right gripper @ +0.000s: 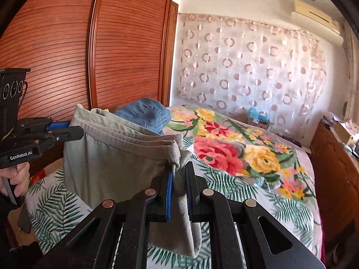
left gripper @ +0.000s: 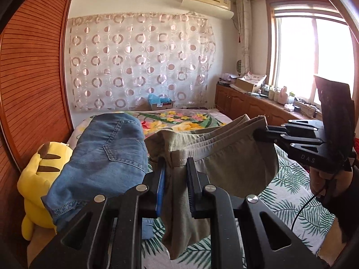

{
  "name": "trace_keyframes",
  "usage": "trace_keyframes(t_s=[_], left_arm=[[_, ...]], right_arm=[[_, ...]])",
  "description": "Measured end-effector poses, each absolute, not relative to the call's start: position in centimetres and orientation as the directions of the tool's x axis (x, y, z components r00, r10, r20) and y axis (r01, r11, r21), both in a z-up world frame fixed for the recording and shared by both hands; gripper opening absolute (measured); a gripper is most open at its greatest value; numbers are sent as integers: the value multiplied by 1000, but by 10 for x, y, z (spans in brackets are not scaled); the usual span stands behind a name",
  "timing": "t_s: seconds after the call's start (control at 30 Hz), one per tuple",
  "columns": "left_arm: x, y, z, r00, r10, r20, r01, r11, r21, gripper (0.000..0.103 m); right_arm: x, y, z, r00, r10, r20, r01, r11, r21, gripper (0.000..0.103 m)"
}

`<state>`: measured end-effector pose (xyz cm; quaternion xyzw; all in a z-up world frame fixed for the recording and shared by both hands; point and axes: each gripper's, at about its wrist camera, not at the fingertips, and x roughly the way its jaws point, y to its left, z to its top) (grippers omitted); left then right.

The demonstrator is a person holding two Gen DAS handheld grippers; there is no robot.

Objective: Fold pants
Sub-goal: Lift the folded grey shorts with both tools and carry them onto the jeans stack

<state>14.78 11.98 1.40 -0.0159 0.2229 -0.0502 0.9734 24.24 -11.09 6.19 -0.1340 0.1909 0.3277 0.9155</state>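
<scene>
While the left gripper (left gripper: pixel 176 170) and right gripper (right gripper: pixel 179 177) each pinch one end of the olive pants (left gripper: pixel 224 157), hanging folded above the bed (right gripper: pixel 258 157), a slipping corner could spill the stacked layers.

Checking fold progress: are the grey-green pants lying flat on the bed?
No, the grey-green pants hang above the bed, clamped between both grippers.
</scene>
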Motion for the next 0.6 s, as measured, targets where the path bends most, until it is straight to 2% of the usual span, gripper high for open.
trace_keyframes(t_s=[0.43,0.6], left_arm=[[161,159,30,929,-20,-370,-12,997,-82,19],[164,179,25,928,19,-372,-63,992,-106,19]], right_arm=[[306,-75,77,686,610,-397,-708,684,-174,10],[328,-56,77,668,640,-379,-734,651,-195,10]])
